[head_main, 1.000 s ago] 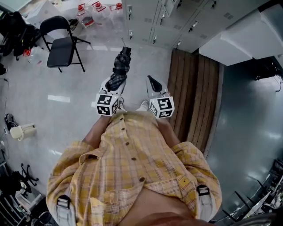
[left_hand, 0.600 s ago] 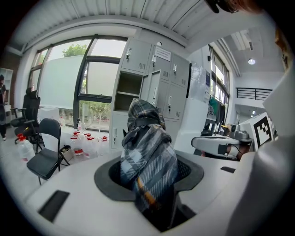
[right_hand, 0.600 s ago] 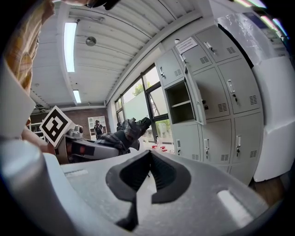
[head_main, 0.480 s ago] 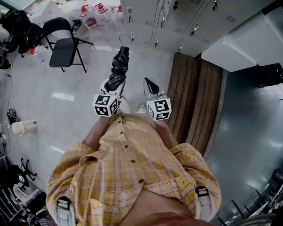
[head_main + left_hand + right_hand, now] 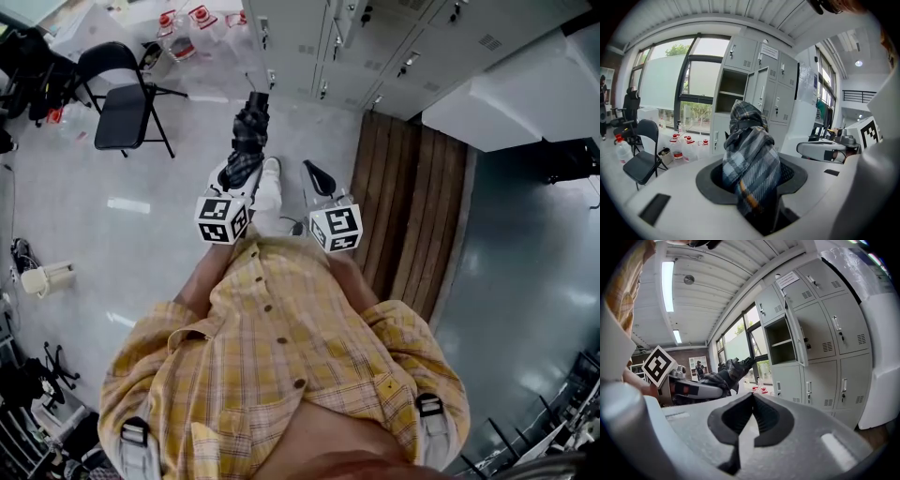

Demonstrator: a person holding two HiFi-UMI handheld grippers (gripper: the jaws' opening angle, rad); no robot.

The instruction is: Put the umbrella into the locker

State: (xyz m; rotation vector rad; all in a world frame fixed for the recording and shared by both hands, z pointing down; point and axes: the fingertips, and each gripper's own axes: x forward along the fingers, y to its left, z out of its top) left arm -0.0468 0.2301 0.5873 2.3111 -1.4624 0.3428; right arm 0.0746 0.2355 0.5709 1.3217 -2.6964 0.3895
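Observation:
A folded umbrella in grey plaid sticks forward out of my left gripper, which is shut on its lower end. In the left gripper view the umbrella fills the space between the jaws and points at the grey lockers, where one upper locker stands open and empty. My right gripper is beside the left one, shut with nothing in it; its pads meet at the tips. The right gripper view shows the same open locker ahead and the umbrella at the left.
A black folding chair stands at the left, with water bottles behind it by the window. A dark wooden platform lies on the floor at the right. The person's white shoe shows between the grippers. Clutter lines the left edge.
The person has stepped toward the lockers, carrying both grippers and the umbrella forward. A white shoe has come into view between the grippers. Both grips look unchanged.

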